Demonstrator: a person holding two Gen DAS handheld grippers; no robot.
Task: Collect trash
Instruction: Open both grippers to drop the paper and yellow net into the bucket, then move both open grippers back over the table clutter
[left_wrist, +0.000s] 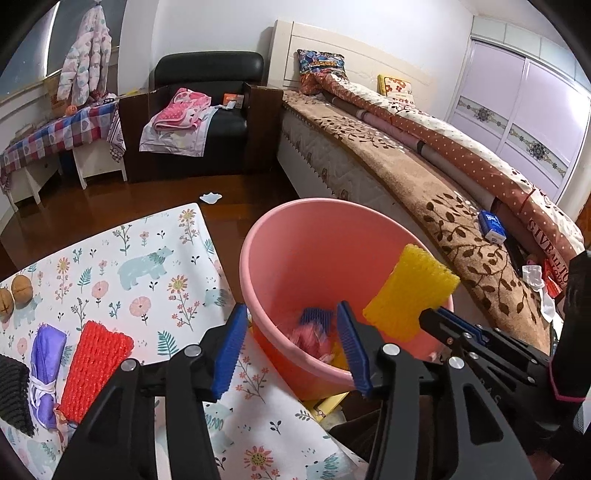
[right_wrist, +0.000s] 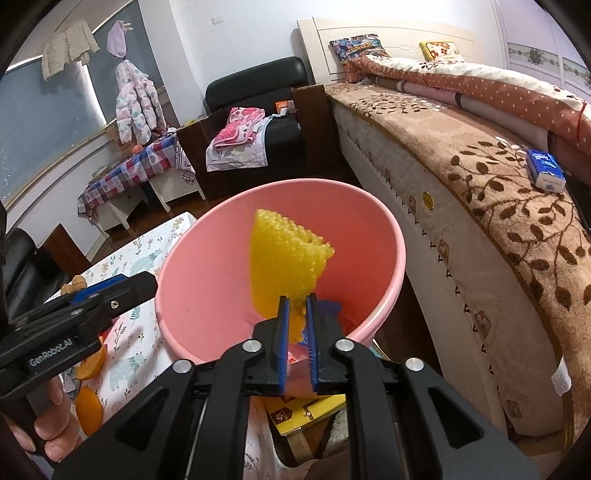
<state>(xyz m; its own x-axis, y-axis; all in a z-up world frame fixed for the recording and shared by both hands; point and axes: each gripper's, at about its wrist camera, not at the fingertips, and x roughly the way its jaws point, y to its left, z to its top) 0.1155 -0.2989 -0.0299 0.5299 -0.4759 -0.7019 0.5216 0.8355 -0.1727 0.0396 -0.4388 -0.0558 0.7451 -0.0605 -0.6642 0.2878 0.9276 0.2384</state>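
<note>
While right gripper (right_wrist: 296, 314) fingers pinch yellow foam net (right_wrist: 286, 258), ribbed, crumpled, over pink bucket (right_wrist: 192, 280); left gripper (left_wrist: 291, 347) spread

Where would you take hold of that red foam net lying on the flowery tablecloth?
The red foam net lies flat beside a purple packet, so I would come from above and pinch across its narrow width near the far end, where the flowery tablecloth around it is bare. It looks soft and squashy, so the open left gripper should probably close on it easily.

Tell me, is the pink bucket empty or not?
Not empty. Inside the pink bucket, pink, blue and yellow scraps lie at the bottom, though most of the inside is bare.
</note>
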